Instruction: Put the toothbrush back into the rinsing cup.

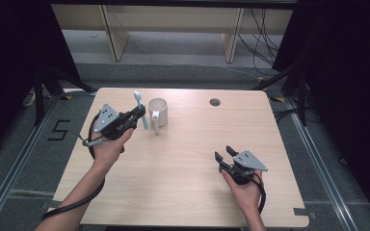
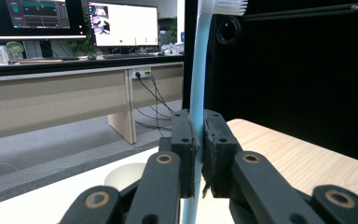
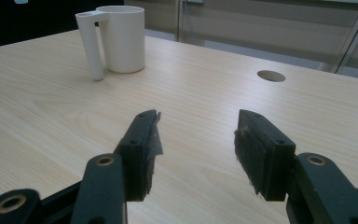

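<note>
High view: near the desk's [image 1: 183, 159] far left corner, the left gripper [image 1: 137, 115] clamps an upright toothbrush [image 1: 140, 109] beside the white cup [image 1: 158, 112]. Left gripper view: jaws pinch the handle. Right gripper view: the right gripper [image 3: 196, 144] is spread, empty. Likely next: lowering the brush into the cup.

Toothbrush [image 2: 197, 93] — pale blue handle, white bristles. Cup [image 1: 157, 110] cream-white, near tabletop's [image 1: 183, 159] far edge; tabletop light wood grain — grippers' jaws black.

Round hole [image 1: 215, 102] in the wooden table [image 1: 183, 192]; seemingly two monitors [image 2: 123, 25] on a far desk [image 2: 51, 93].
</note>
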The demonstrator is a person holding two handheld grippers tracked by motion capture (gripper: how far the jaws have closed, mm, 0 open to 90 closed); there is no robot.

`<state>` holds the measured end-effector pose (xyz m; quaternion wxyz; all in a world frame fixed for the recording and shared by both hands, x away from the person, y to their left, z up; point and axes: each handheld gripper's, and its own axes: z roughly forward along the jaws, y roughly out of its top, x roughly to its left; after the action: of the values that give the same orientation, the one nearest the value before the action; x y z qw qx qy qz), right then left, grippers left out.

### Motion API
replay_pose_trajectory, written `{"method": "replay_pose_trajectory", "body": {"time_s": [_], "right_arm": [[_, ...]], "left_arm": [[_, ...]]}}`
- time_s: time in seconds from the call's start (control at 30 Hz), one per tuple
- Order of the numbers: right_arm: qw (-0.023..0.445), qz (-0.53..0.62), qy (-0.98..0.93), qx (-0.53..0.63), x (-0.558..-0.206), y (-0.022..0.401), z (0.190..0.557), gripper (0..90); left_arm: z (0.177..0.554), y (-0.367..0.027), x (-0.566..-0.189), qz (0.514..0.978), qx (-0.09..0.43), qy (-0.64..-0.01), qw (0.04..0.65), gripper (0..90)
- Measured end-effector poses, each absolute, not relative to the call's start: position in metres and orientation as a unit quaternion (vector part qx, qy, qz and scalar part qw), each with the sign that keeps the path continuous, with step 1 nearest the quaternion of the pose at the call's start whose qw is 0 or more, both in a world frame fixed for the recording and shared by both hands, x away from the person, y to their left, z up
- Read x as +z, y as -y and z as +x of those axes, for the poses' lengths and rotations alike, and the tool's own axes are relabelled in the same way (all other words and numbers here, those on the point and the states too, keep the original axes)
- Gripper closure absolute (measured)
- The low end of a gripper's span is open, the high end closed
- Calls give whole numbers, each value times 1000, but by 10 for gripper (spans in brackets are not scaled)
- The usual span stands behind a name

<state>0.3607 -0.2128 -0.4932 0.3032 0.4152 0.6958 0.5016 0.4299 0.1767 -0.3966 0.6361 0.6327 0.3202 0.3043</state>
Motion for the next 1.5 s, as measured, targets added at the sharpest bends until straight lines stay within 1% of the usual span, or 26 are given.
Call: {"method": "replay_pose_trajectory", "body": {"time_s": [0.03, 0.1, 0.17, 0.2, 0.23, 0.27, 0.3, 0.43, 0.5, 0.6, 0.67, 0.73, 1.03, 1.13, 1.3, 1.37, 1.5], "right_arm": [[302, 410, -696, 506, -495, 214, 361, 495], [317, 412, -688, 507, -496, 216, 359, 501], [314, 416, -689, 504, -496, 217, 358, 500], [330, 406, -688, 503, -496, 219, 359, 500], [330, 406, -688, 503, -496, 219, 359, 500], [313, 421, -684, 507, -496, 217, 357, 500], [322, 413, -685, 507, -496, 218, 358, 500], [320, 413, -681, 513, -497, 218, 357, 500], [330, 411, -682, 508, -497, 219, 358, 500], [329, 411, -682, 507, -497, 219, 358, 500], [313, 421, -681, 510, -497, 217, 356, 500], [322, 415, -682, 508, -497, 219, 357, 500], [326, 413, -681, 509, -497, 218, 357, 501], [316, 419, -679, 514, -497, 217, 356, 500], [324, 412, -680, 513, -496, 219, 357, 501], [316, 415, -680, 516, -497, 218, 357, 500], [320, 413, -680, 514, -497, 218, 357, 501]], "left_arm": [[431, -177, -397, 633, 306, -319, 636, 837], [432, -175, -397, 629, 306, -320, 639, 837], [434, -174, -397, 627, 308, -319, 641, 837], [435, -173, -398, 625, 308, -320, 642, 837], [435, -173, -398, 625, 308, -320, 642, 837], [437, -172, -398, 623, 308, -320, 644, 837], [437, -172, -399, 623, 307, -320, 645, 837], [441, -170, -400, 621, 307, -317, 647, 837], [442, -170, -400, 622, 305, -320, 646, 837], [445, -169, -401, 622, 303, -319, 648, 837], [446, -168, -402, 623, 302, -320, 647, 837], [447, -167, -403, 625, 302, -321, 645, 837], [456, -168, -404, 624, 306, -324, 642, 837], [459, -168, -404, 621, 305, -327, 643, 837], [463, -167, -403, 621, 307, -327, 643, 837], [464, -166, -403, 621, 308, -326, 643, 837], [467, -165, -402, 620, 309, -326, 643, 836]]}}
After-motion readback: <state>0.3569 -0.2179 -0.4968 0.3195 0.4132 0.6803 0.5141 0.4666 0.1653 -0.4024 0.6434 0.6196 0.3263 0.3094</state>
